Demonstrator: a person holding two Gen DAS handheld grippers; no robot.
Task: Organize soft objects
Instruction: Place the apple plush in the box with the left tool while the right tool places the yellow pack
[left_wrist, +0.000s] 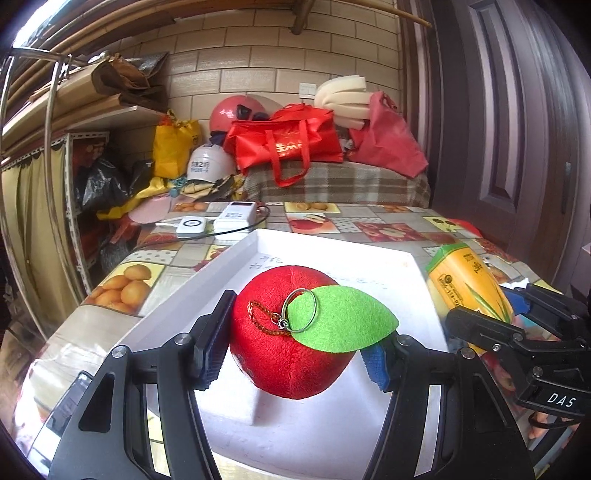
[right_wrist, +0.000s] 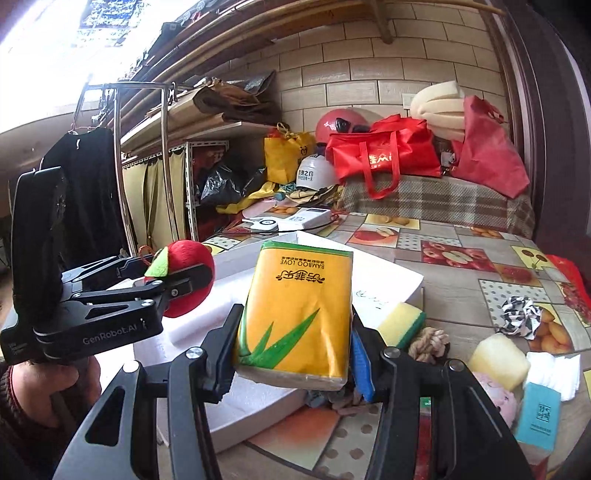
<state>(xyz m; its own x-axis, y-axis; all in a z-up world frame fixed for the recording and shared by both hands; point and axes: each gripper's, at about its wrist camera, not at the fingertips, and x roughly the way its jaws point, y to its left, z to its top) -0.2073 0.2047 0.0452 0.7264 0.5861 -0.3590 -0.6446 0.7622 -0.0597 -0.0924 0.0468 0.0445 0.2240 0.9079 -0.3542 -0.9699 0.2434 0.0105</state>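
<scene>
**Both grippers loaded over the foam tray**

The left gripper (left_wrist: 293, 339) is clamped on a red plush apple (left_wrist: 288, 332), its pads pressing the toy's two sides. The apple carries a green felt leaf (left_wrist: 343, 319) and a metal key ring (left_wrist: 299, 310) on a short chain, and it sits above the white foam tray (left_wrist: 325, 251), which lies on a table (right_wrist: 480, 236) covered in a fruit-print cloth.

The right gripper (right_wrist: 293, 354) is clamped on a yellow tissue pack (right_wrist: 299, 310), the pads pinching its lower part, the pack standing roughly upright between the fingers over the tray's near edge. In the right wrist view the left gripper (right_wrist: 177, 284) shows at the left with the apple (right_wrist: 184, 273) in it, and a hand (right_wrist: 44, 384) grips its handle.

On the table to the right of the tray lie more soft things: a yellow-green sponge (right_wrist: 400, 323), a rope knot (right_wrist: 430, 343), a black-and-white crumpled cloth (right_wrist: 519, 317), a pale yellow foam block (right_wrist: 498, 360), a pink plush (right_wrist: 496, 397), and a teal tissue packet (right_wrist: 537, 415). At the table's far edge rest two white devices (left_wrist: 214, 221).
</scene>
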